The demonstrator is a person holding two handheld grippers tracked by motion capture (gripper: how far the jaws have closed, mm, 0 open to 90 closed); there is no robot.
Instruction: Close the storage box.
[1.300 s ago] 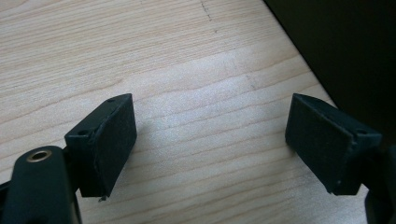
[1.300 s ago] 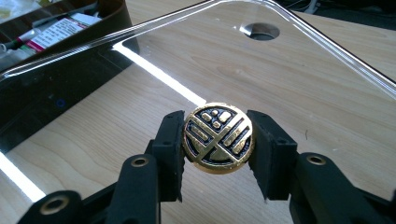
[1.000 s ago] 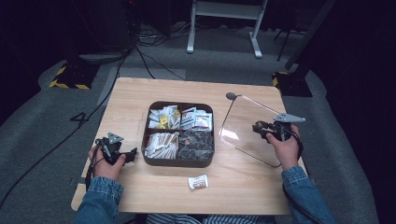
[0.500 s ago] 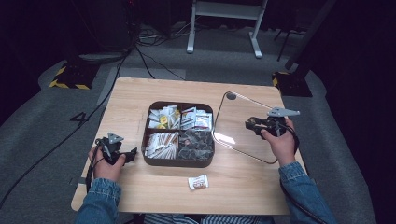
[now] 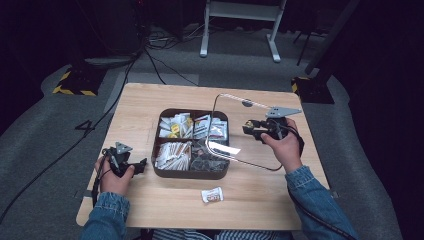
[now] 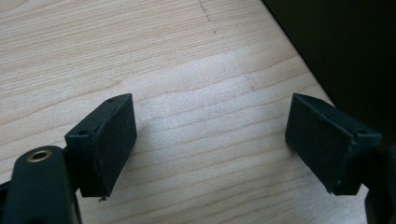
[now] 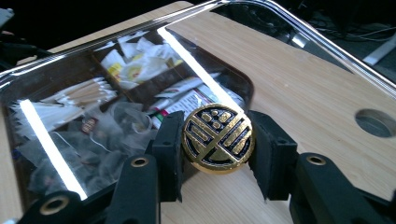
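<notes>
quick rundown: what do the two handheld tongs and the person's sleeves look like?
Both tongs, left and right, are black with blocky matte pads, brass-ringed holes in the arms, and a grey three-cornered plate on top. A thin black cable trails from the left one. Sleeves are blue denim with turned cuffs.

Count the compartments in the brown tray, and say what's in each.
4. In the tray: far-left holds yellow-printed packets, far-right white packets, near-left pale packets, near-right dark pouches, partly under the clear lid.
</notes>
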